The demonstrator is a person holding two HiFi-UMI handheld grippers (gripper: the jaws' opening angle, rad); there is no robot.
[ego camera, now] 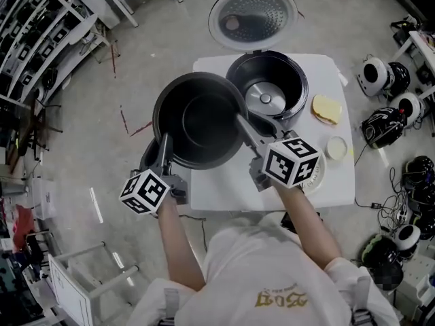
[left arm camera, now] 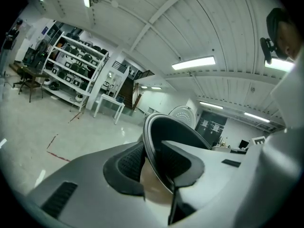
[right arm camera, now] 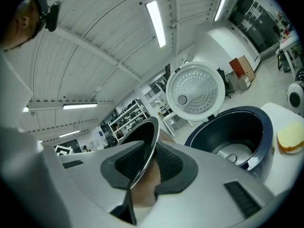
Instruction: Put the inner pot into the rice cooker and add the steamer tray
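Observation:
Both grippers hold the black inner pot [ego camera: 197, 117] in the air, left of the cooker and over the table's left edge. My left gripper [ego camera: 163, 147] is shut on the pot's near-left rim and my right gripper [ego camera: 243, 124] on its right rim. In the left gripper view the rim [left arm camera: 151, 141] passes between the pads [left arm camera: 129, 163] of the left gripper [left arm camera: 153, 175]. The right gripper view shows my right gripper [right arm camera: 142, 170] pinching the pot rim [right arm camera: 148, 144] the same way. The open rice cooker [ego camera: 268, 87] stands on the white table [ego camera: 224, 189], its lid [ego camera: 253, 15] raised behind it.
A yellow spongy piece [ego camera: 326, 109] and a small white round dish [ego camera: 336, 148] lie on the table right of the cooker. A white round item [ego camera: 318, 174] is partly hidden under the right gripper's cube. Helmets and cables crowd the floor at the right; shelving [ego camera: 34, 26] stands at the left.

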